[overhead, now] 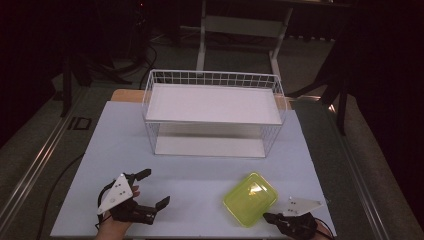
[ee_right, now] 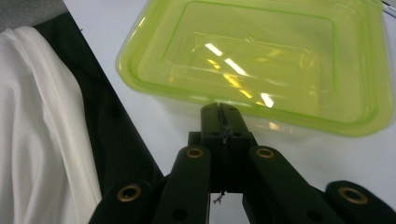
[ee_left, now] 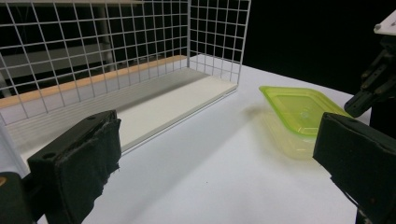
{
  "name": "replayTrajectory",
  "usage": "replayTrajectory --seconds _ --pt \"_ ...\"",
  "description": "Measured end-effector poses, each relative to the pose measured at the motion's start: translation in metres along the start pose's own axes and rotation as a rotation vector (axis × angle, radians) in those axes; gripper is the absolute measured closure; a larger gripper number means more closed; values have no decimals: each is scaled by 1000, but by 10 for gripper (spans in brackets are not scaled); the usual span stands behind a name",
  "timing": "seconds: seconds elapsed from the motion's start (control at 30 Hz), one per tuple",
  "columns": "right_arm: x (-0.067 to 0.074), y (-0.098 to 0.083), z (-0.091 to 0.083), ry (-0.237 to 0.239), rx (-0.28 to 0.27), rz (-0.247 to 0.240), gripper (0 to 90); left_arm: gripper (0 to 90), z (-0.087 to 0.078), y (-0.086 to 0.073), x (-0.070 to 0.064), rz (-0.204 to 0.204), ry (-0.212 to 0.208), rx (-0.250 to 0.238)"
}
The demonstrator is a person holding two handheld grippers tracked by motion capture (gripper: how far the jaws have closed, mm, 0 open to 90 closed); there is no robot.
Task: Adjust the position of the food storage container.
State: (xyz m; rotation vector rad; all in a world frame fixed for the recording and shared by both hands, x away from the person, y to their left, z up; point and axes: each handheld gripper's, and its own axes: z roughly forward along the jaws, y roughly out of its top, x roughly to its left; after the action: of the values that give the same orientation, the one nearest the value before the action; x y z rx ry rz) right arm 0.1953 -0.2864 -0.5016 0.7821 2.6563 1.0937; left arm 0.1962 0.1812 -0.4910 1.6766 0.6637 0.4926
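A: Translucent green plastic, that's the container (overhead: pixel 249 199). From the high view it sits on the pale table (overhead: pixel 200 175) in front of the white wire rack (overhead: pixel 214 112), off toward the rack's right end and well clear of it. The right gripper (overhead: pixel 270 218) is at the container's near corner, the left gripper (overhead: pixel 154 189) well off to the container's left, a hand under it.

B: And the tongs?

A: The left ones stand wide apart with nothing between them. The right ones are too small here to judge.

B: Left gripper view?

A: The black pads (ee_left: pixel 79 163) frame bare table. The container (ee_left: pixel 301 112) lies beyond the rack's (ee_left: pixel 116 51) end wall, and the right gripper (ee_left: pixel 362 100) hangs just behind the container.

B: Right gripper view?

A: That settles it: the right gripper (ee_right: pixel 222 112) has its tongs pressed together, tips at the container's (ee_right: pixel 261 65) near wall below the rim. Whether they pinch it, I cannot tell. A white cloth (ee_right: pixel 42 135) lies left of the container, past the table's edge.
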Motion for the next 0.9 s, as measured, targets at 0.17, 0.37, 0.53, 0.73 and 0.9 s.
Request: replayTrajectory --seconds 0.17,0.37,0.53,0.73,0.9 --pt "-1 5 3 -6 2 -15 900 15 0 0 0 1 -2 3" --pt "-1 16 12 0 6 -36 900 15 0 0 -1 7 -3 4" --pt "-2 25 20 9 2 -49 900 15 0 0 -1 2 -3 5" --pt "-3 36 31 7 -5 -60 900 15 0 0 -2 6 -6 4" --pt "-9 44 39 3 -15 -45 900 15 0 -1 -1 3 -6 5"
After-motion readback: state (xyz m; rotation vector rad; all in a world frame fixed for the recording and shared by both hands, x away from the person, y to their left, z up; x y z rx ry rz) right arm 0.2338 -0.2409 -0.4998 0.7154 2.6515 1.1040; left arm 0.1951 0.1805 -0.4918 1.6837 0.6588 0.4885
